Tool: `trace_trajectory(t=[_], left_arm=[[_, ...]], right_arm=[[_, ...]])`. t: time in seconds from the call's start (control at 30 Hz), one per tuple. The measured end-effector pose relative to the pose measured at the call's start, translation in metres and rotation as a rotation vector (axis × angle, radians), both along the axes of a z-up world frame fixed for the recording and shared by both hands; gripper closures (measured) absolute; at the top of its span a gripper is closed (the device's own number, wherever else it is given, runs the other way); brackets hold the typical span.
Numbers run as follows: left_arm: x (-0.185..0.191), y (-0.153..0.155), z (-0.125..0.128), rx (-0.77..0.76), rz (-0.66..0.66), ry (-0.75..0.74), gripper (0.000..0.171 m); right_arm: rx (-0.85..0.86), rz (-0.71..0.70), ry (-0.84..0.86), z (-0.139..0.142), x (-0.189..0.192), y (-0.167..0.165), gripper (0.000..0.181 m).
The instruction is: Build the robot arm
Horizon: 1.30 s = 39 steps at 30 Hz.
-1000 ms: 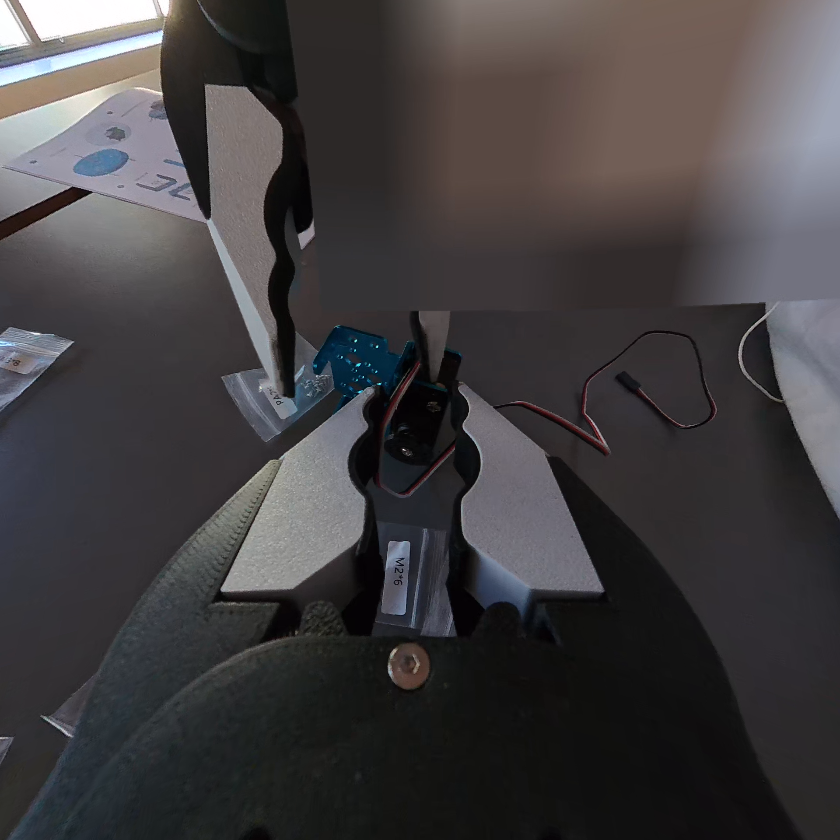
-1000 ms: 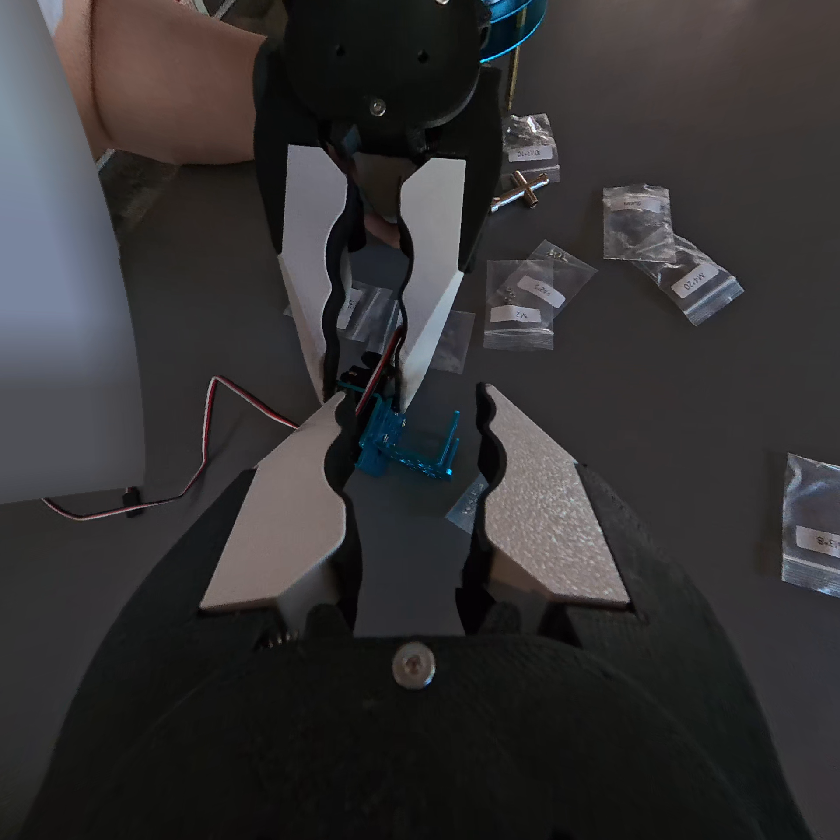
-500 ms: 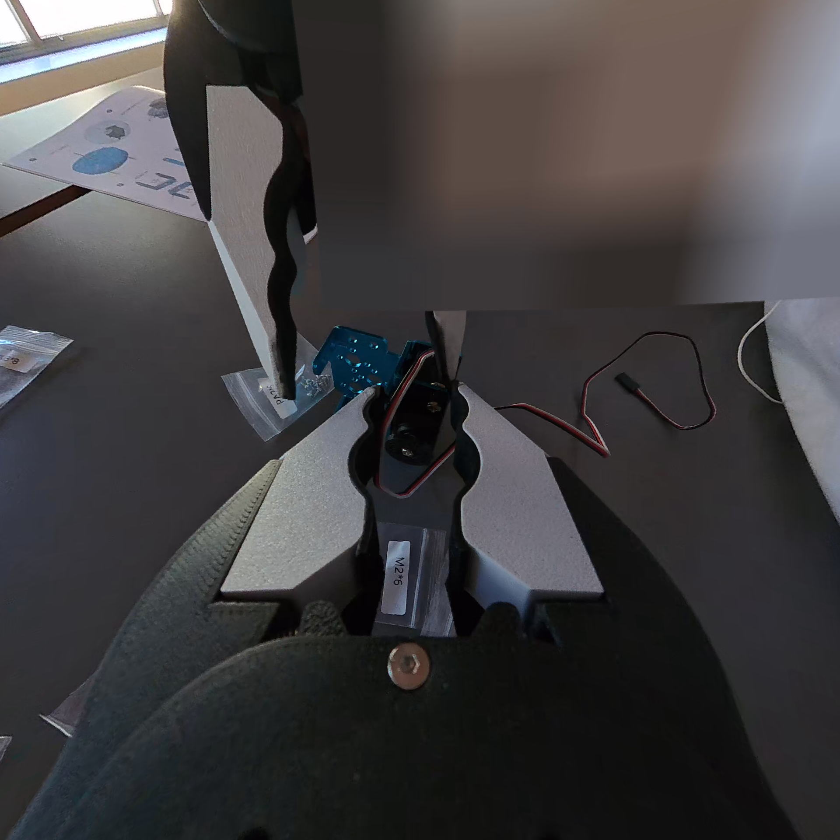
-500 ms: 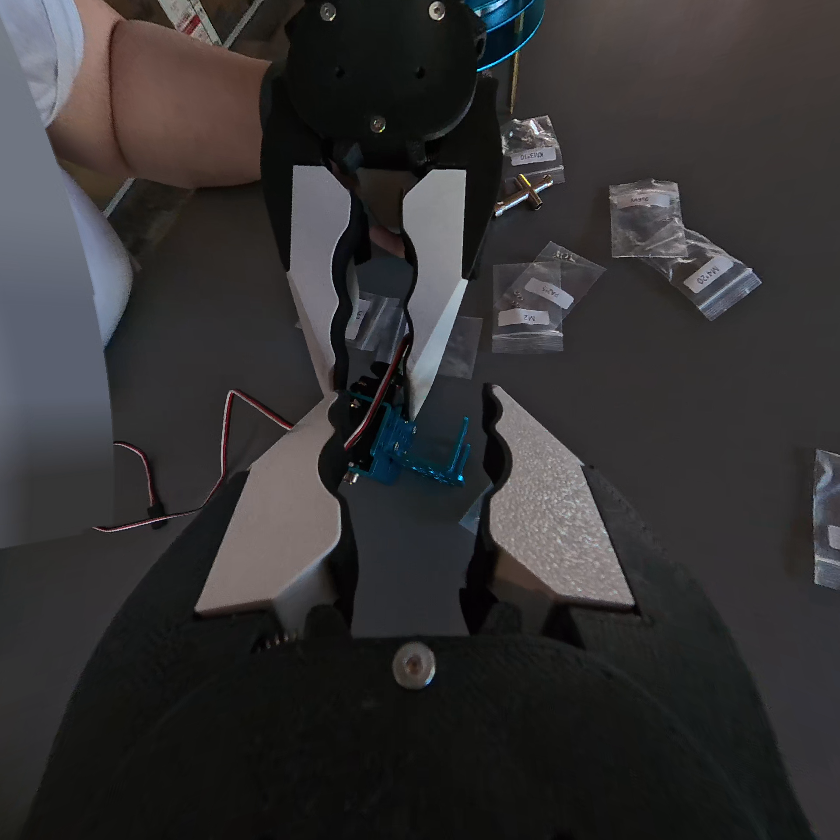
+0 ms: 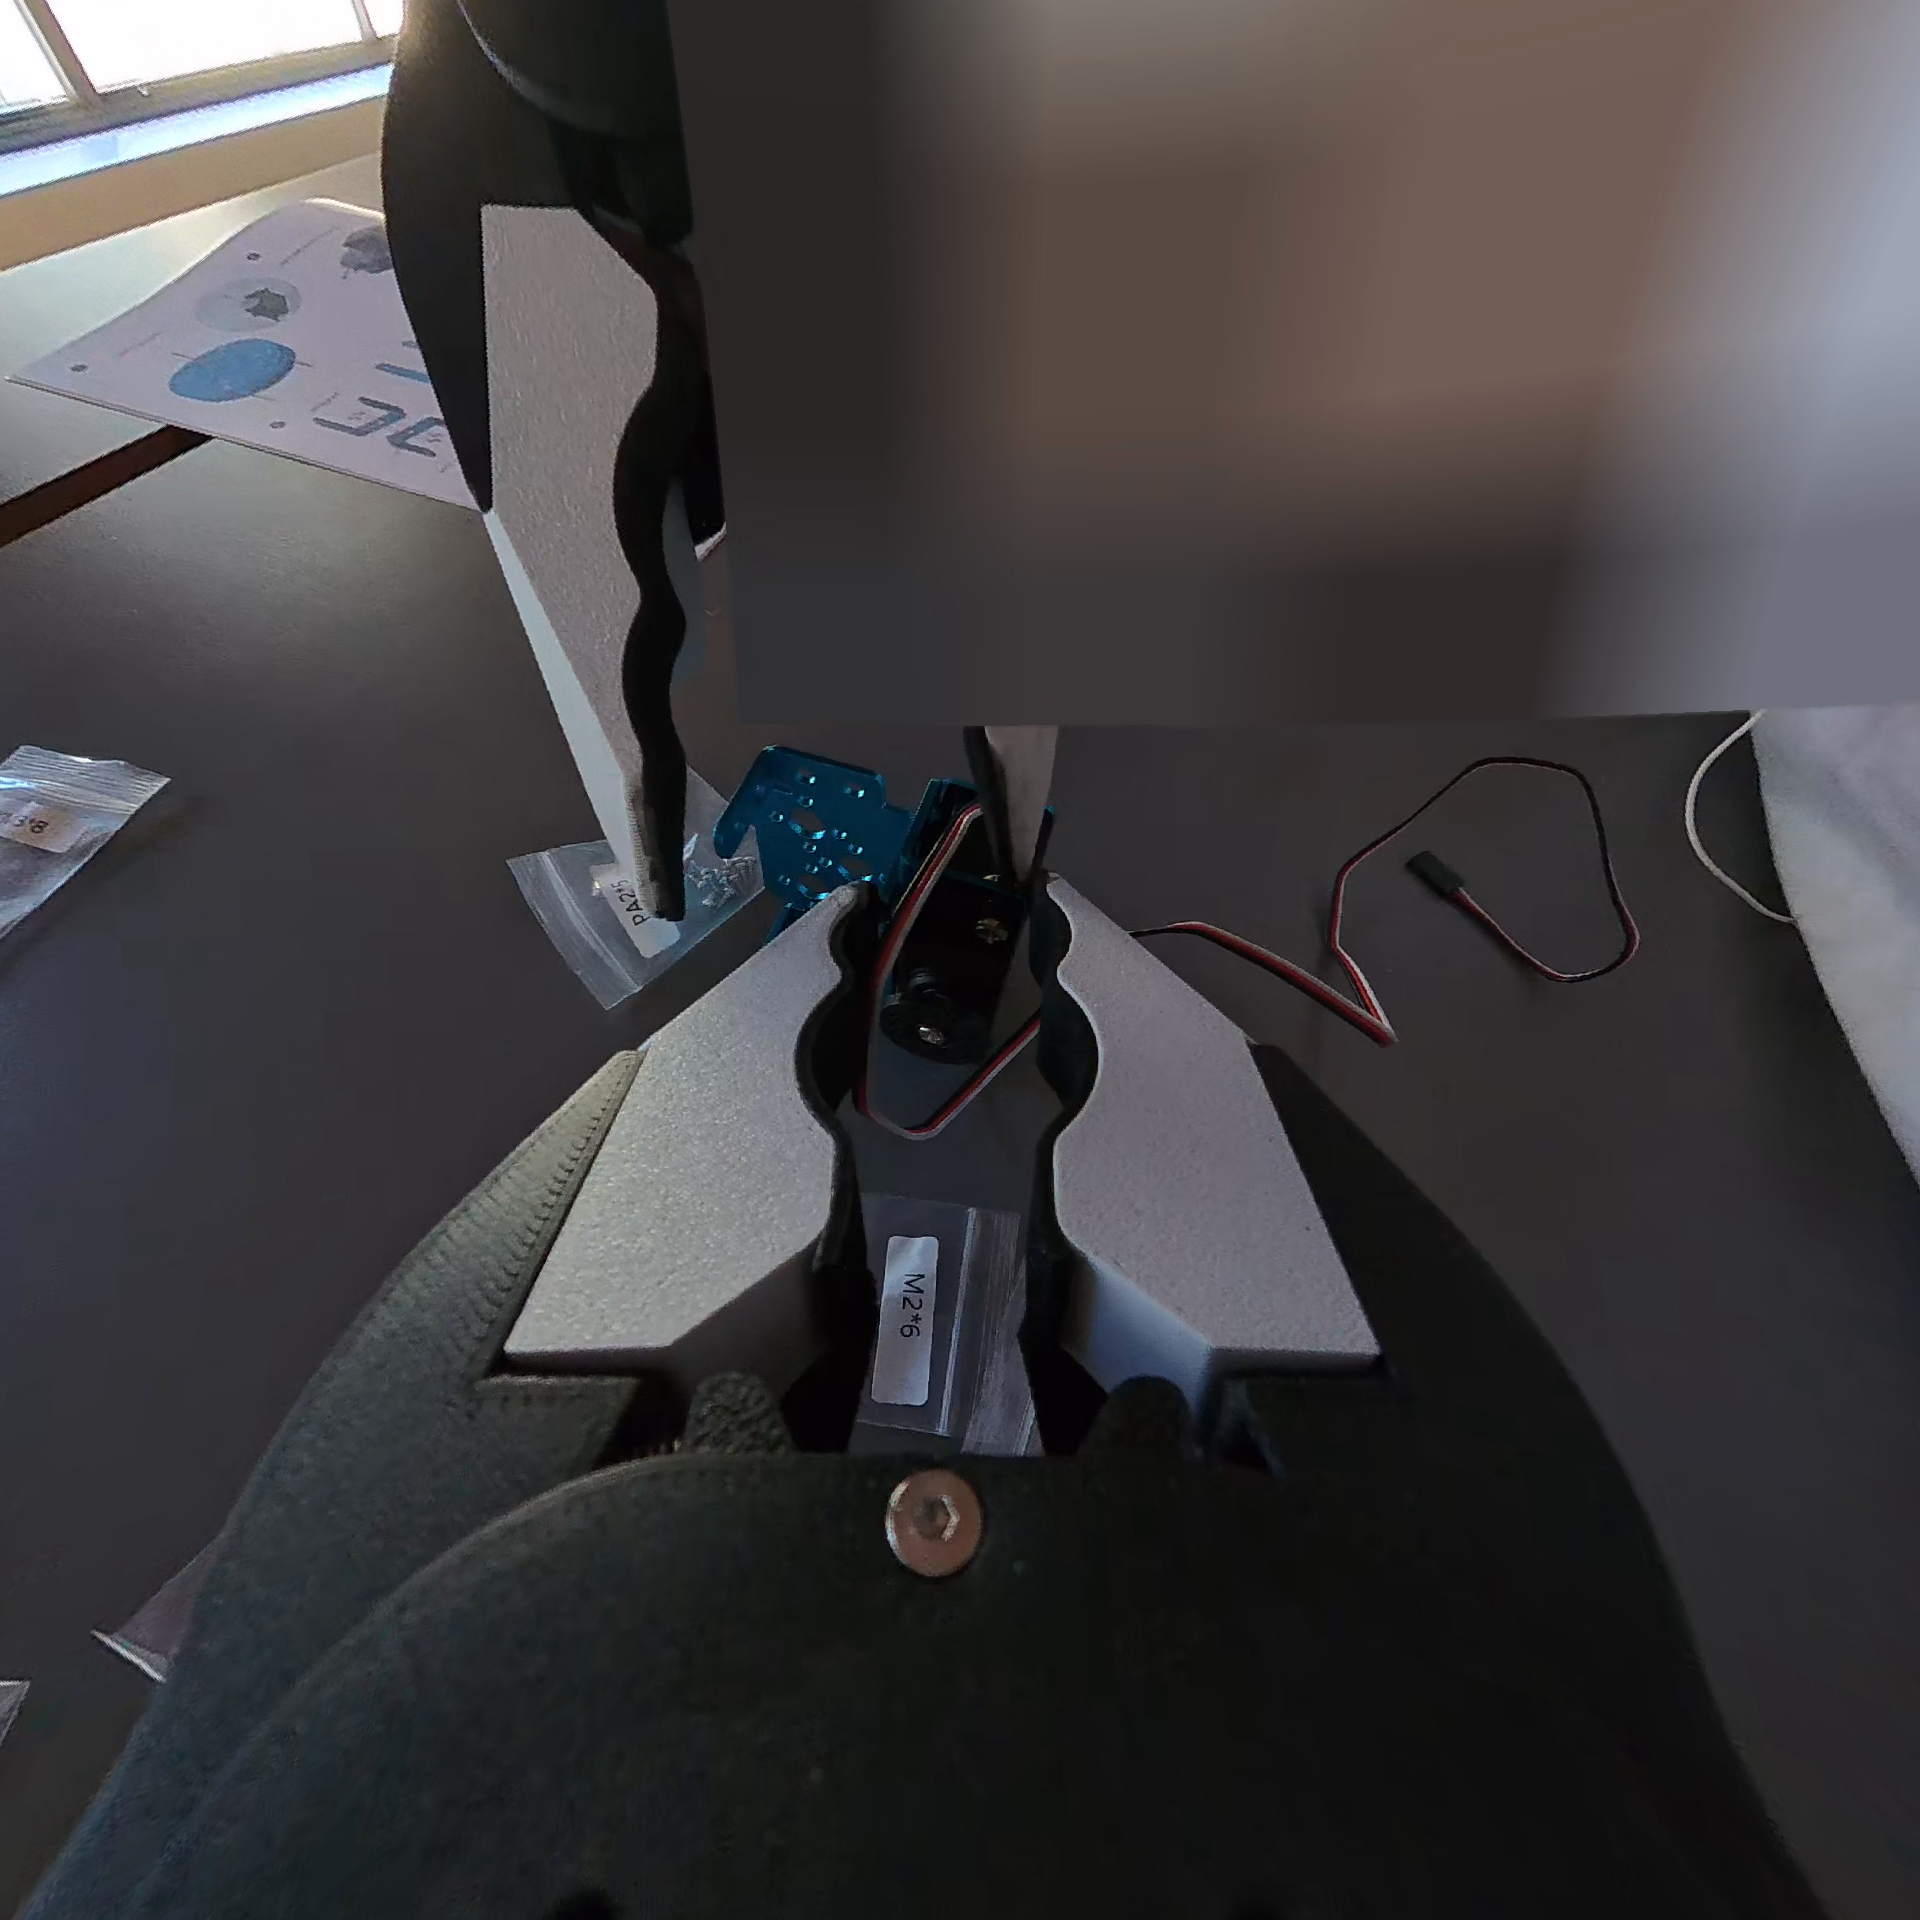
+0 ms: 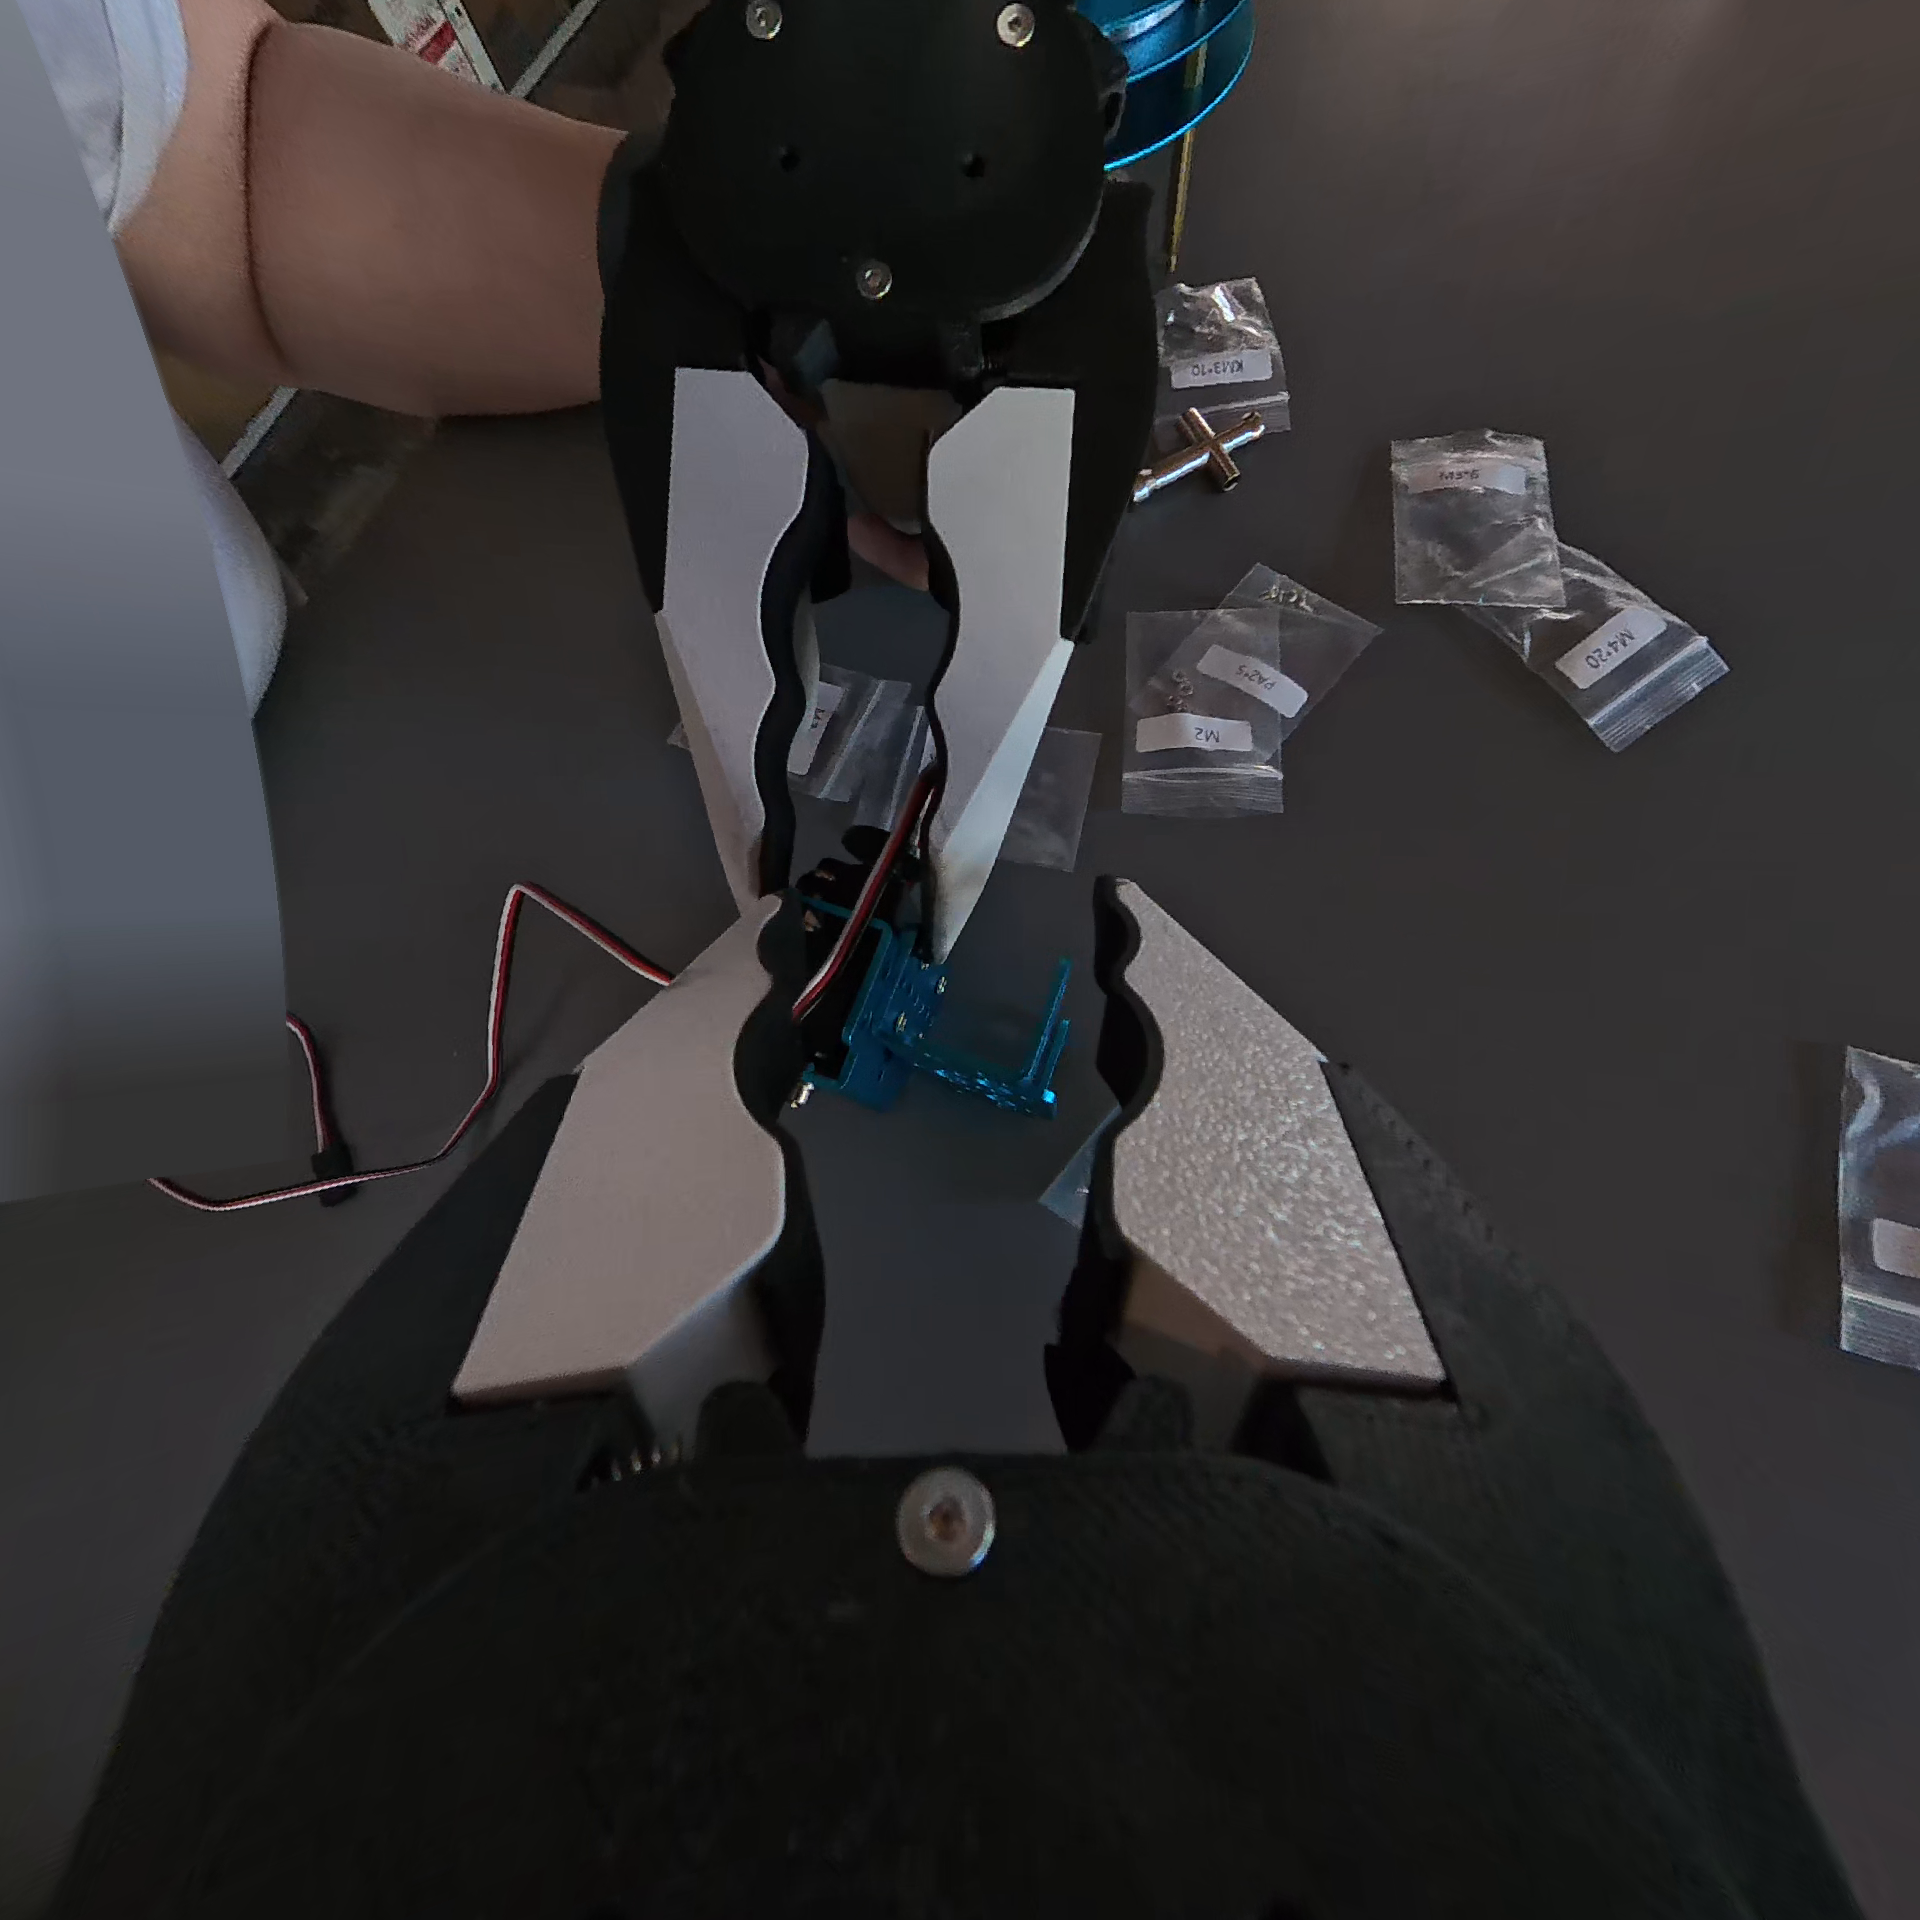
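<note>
Dark grey matte table carries everything; a bright window strip sits far off past the left jaws, with a white printed sheet with blue drawings under it.

Left gripper, black body with grey textured fingers, jaws narrow and closed on the black servo motor, which sits right between the tips. Servo long axis runs roughly away from the left camera, tilted; round hub end faces back toward that camera. Its red-white-black wire loops inside the jaws, then trails off right of them across the table to a small black plug.

Blue anodised perforated metal bracket is joined to the servo's far end, just ahead-left of the left jaw tips. In the right wrist view the bracket lies between the right gripper's jaws, which stand wide apart, the left tip just beside the servo; contact unclear.

Clear zip bags with white labels: one under the left jaws, one ahead-left, several right of the left gripper. Silver cross-shaped wrench farther out. Bare forearm behind the left gripper.
</note>
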<state>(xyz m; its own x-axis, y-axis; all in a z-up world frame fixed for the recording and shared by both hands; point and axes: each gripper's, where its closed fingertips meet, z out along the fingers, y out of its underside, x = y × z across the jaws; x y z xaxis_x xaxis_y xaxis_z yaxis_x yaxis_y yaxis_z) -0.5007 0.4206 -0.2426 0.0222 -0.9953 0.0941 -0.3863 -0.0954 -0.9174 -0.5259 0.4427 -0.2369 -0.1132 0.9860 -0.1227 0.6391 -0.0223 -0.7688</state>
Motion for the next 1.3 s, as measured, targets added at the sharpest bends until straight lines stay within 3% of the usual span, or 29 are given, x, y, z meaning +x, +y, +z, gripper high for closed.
trace_trajectory(t=[0.6,0.83,1.3], left_arm=[[-0.0006,0.0004,-0.0002,-0.006,0.000,0.000,0.143],[-0.0007,-0.0001,-0.0002,-0.005,-0.003,0.000,0.143],[-0.0008,0.0001,-0.0001,-0.006,-0.002,0.001,0.143]], right_arm=[[0.050,0.017,0.033,0.0094,0.0006,-0.0014,0.134],[0.165,0.063,-0.006,0.0050,0.0013,-0.0059,0.134],[0.151,0.043,-0.011,0.0082,0.0016,-0.0053,0.138]])
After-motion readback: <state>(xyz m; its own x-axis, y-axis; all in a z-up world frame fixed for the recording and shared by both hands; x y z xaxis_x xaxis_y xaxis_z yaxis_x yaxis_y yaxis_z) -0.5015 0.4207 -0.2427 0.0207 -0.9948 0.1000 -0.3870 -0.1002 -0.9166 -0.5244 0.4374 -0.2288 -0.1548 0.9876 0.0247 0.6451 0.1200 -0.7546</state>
